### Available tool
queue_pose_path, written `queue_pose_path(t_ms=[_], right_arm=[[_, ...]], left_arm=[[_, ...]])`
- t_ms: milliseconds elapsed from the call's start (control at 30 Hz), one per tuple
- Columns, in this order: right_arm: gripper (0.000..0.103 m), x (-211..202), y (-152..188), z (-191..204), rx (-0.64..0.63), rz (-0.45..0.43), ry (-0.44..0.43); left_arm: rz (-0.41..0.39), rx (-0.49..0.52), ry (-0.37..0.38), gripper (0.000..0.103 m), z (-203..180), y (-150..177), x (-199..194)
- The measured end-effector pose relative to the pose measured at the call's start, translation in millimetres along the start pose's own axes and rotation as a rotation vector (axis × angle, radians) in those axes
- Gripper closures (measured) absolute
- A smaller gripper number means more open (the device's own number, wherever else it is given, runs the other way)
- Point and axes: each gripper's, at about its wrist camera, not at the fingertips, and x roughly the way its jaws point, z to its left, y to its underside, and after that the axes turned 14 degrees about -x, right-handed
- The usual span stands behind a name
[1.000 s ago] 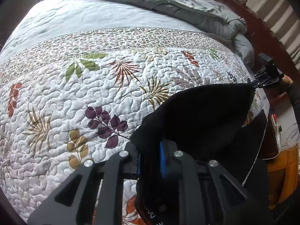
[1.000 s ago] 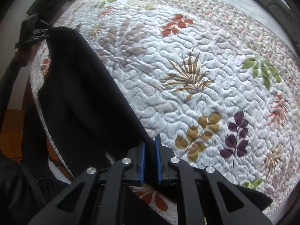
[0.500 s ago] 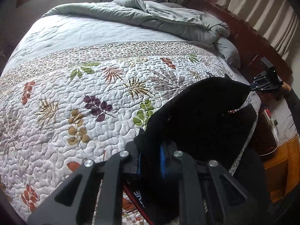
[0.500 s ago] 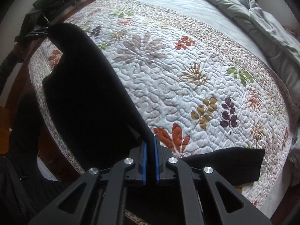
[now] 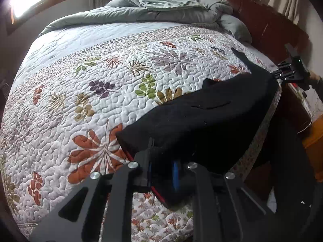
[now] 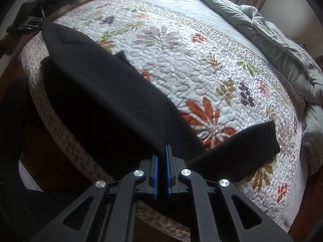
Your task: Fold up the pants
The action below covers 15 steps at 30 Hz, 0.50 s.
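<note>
While the pants [image 5: 212, 117] are hanging stretched between both tools over the near edge of the quilt [image 5: 97, 100], folding is, by my judgement, only beginning. The left gripper [image 5: 161, 173] is clamping one end of the black cloth; the right gripper [image 6: 161, 173] is pinching the other. One leg [image 6: 240, 147] is trailing on the quilt. A rumpled green duvet [image 5: 171, 8] is lying well apart, obstructing nothing.
</note>
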Motion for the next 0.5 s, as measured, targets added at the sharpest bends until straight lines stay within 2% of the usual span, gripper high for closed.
queue_pose_path(t_ms=[167, 233, 400, 500], right_arm=[[0.096, 23.4, 17.0, 35.6, 0.023, 0.026, 0.016], [0.096, 31.6, 19.9, 46.6, 0.019, 0.042, 0.029], [0.096, 49.6, 27.0, 61.0, 0.016, 0.09, 0.045], [0.096, 55.0, 31.4, 66.3, 0.018, 0.11, 0.049]], left_arm=[[0.06, 0.093, -0.051, 0.089, -15.2, 41.6, 21.1], [0.079, 0.156, -0.104, 0.089, -22.5, 58.3, 31.1], [0.107, 0.24, -0.168, 0.089, -26.9, 79.9, 42.7], [0.12, 0.245, -0.178, 0.089, -23.6, 86.0, 44.8]])
